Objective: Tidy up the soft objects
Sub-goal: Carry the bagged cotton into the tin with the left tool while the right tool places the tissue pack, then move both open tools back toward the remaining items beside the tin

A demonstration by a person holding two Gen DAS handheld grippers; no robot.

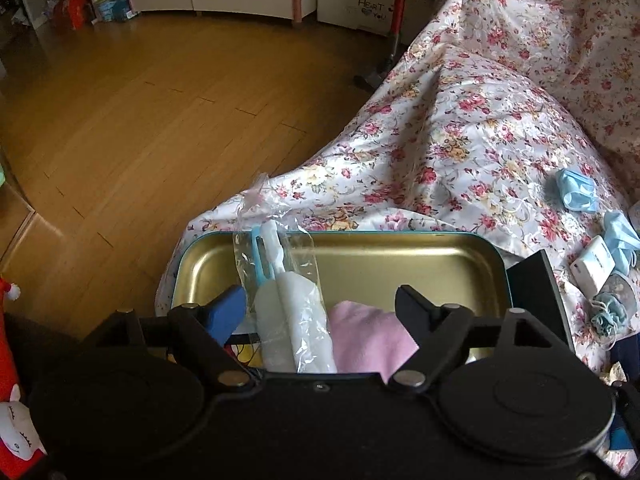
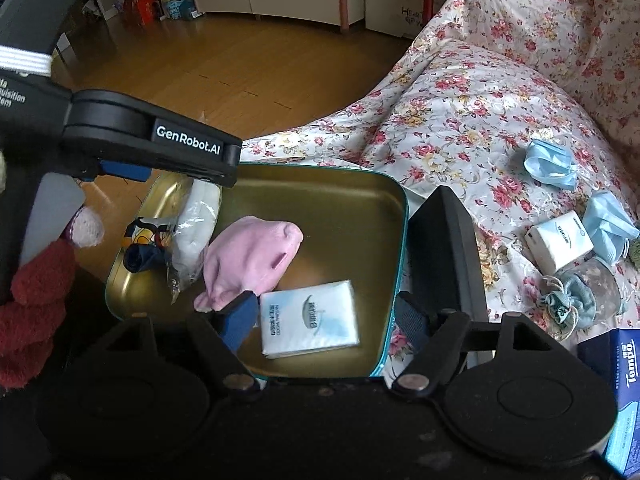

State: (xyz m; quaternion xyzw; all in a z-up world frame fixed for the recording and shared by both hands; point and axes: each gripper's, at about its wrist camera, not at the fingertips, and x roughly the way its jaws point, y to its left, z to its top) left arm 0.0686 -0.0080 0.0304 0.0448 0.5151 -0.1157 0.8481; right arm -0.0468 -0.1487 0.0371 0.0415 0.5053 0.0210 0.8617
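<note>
A gold tin tray with a teal rim (image 1: pixel 400 264) (image 2: pixel 360 216) lies on the flowered cover. In it lie a pink cloth (image 1: pixel 368 340) (image 2: pixel 252 256), a white item in a clear bag (image 1: pixel 292 312) (image 2: pixel 196 228), a dark sock bundle (image 2: pixel 144 256) and a white tissue pack (image 2: pixel 310 318). My left gripper (image 1: pixel 320 306) is open over the tray's near end, around the bagged item and pink cloth. It also shows in the right wrist view (image 2: pixel 160 160). My right gripper (image 2: pixel 324 314) is open, with the tissue pack lying between its fingers.
On the flowered cover (image 1: pixel 460 140) to the right lie blue face masks (image 2: pixel 552 164), a small white box (image 2: pixel 560 240), a blue-green pouch (image 2: pixel 568 304) and a blue Tempo tissue box (image 2: pixel 624 392). A black lid (image 2: pixel 444 248) stands beside the tray. Wooden floor lies to the left.
</note>
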